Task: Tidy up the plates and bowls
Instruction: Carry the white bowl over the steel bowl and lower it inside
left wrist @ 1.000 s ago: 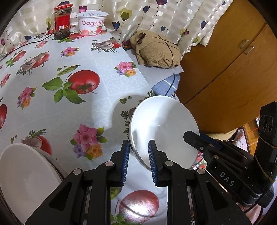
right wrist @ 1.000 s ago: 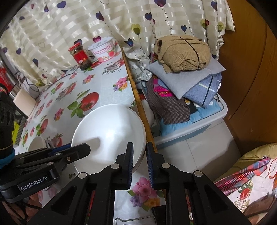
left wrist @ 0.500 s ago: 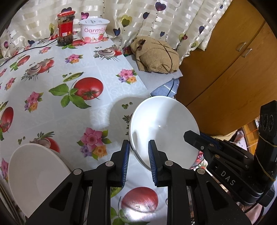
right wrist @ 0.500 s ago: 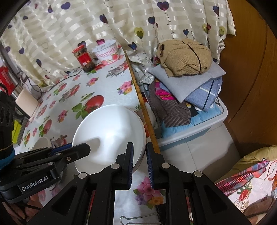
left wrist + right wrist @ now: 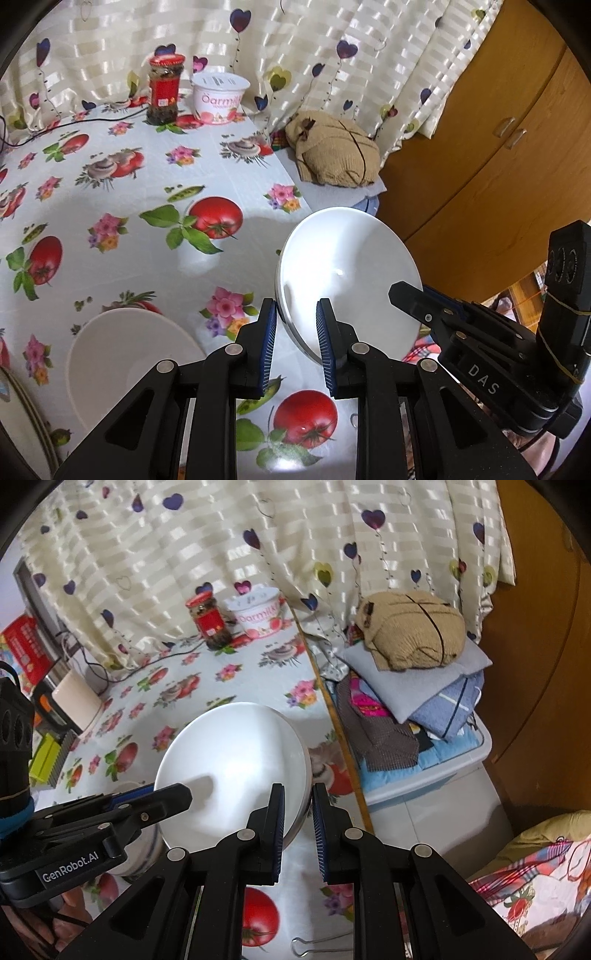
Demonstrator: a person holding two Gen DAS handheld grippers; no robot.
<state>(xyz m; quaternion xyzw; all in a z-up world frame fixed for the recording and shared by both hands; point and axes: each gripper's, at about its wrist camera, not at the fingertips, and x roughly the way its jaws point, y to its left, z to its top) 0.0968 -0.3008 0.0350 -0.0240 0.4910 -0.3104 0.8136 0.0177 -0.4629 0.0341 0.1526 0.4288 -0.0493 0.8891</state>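
A white bowl (image 5: 351, 266), tilted and apparently nested on a second one, hangs above the flowered tablecloth (image 5: 110, 192). My left gripper (image 5: 295, 306) is shut on its left rim. In the right wrist view the same bowl (image 5: 236, 760) has my right gripper (image 5: 298, 788) shut on its right rim. Each gripper shows in the other's view, the right one (image 5: 406, 291) at the bowl's far rim, the left one (image 5: 184, 794) likewise. Another white bowl (image 5: 129, 354) sits on the table at the lower left, beside the edges of stacked plates (image 5: 18, 424).
A red-lidded jar (image 5: 164, 92) and a yoghurt tub (image 5: 221, 96) stand at the table's back edge by the curtain. Right of the table a plastic bin (image 5: 424, 782) holds folded clothes (image 5: 413, 631), with a wooden cabinet (image 5: 498, 166) behind. A binder clip (image 5: 306, 949) lies near the front.
Both grippers have risen with the bowl held between them. The table and the bowl on it now look farther below.
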